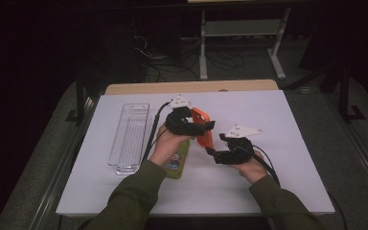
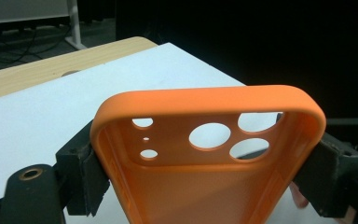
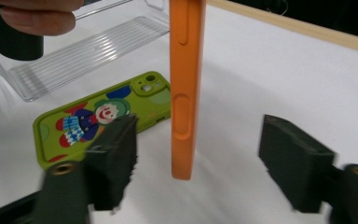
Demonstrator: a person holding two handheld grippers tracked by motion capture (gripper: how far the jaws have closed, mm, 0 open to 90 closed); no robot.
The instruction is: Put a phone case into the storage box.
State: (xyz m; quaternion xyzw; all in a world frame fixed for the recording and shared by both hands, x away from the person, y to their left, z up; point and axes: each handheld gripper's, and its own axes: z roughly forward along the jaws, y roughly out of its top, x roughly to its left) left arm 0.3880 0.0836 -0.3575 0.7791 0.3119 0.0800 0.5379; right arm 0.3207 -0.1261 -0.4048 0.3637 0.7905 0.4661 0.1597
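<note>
The left gripper (image 2: 205,186) pinches the orange phone case (image 2: 205,163) across its width, camera holes up, above the white table (image 1: 278,143). The right gripper (image 3: 200,163) stands spread, the case's edge between its jaws untouched. The right gripper view reveals the cartoon print on the green phone case (image 3: 98,116), half hidden from above, and a clear tray (image 1: 129,139) cut off.

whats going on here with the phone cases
A person works at a white table with a gripper in each hand. The left gripper is shut on an orange phone case, holding it up off the table. The right gripper is open, its fingers either side of the case's lower edge without touching. A green cartoon case lies flat beside a clear tray.
</note>
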